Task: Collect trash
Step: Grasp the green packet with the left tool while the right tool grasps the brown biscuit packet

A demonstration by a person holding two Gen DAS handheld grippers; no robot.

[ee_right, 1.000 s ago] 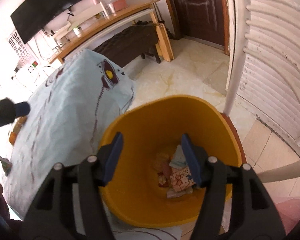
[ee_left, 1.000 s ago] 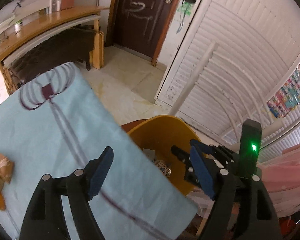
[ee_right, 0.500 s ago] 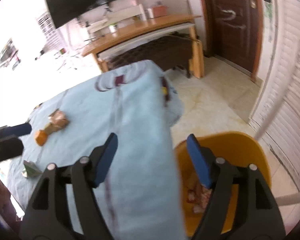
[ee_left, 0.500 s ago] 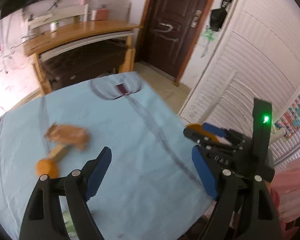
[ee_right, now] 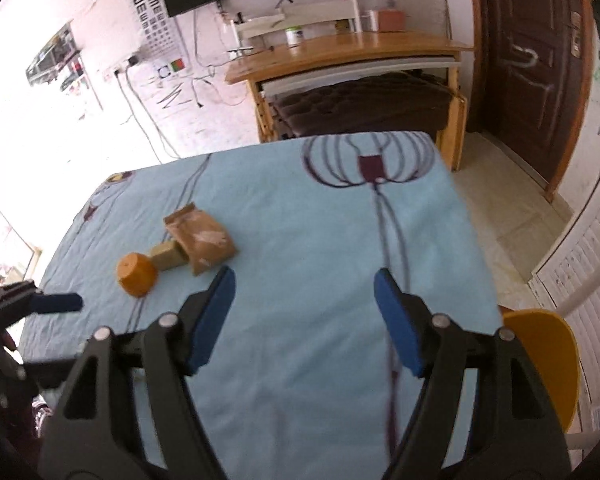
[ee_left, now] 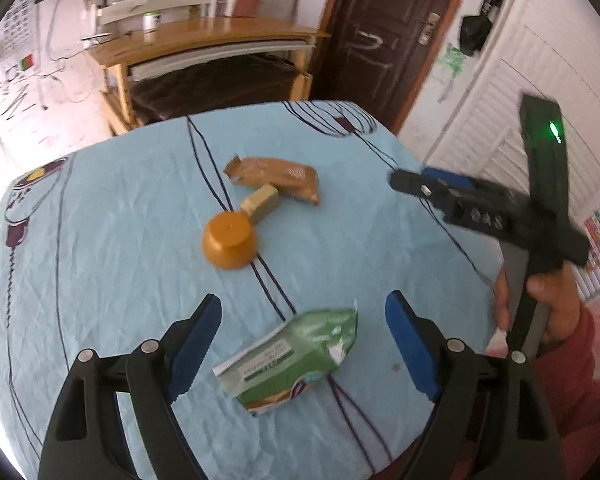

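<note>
My left gripper (ee_left: 303, 340) hung over the light blue tablecloth (ee_left: 100, 240) with its jaws spread wide and nothing pressed between the blue pads. A crumpled green wrapper (ee_left: 292, 360) lay on the cloth just under the gap between them, untouched. Farther up the table sat an orange cup (ee_left: 230, 242) turned upside down, a small tan block (ee_left: 261, 202) touching it, and a brown snack wrapper (ee_left: 276, 176) against the block.

My right gripper (ee_right: 305, 312) also stood open and empty above bare cloth, with that same brown wrapper, block and cup off to its left. The yellow bin (ee_right: 544, 356) stood beyond the table's right edge, low at the side of the right wrist view. In the left wrist view, my hand (ee_left: 548, 304) gripped the right tool's handle.
</note>
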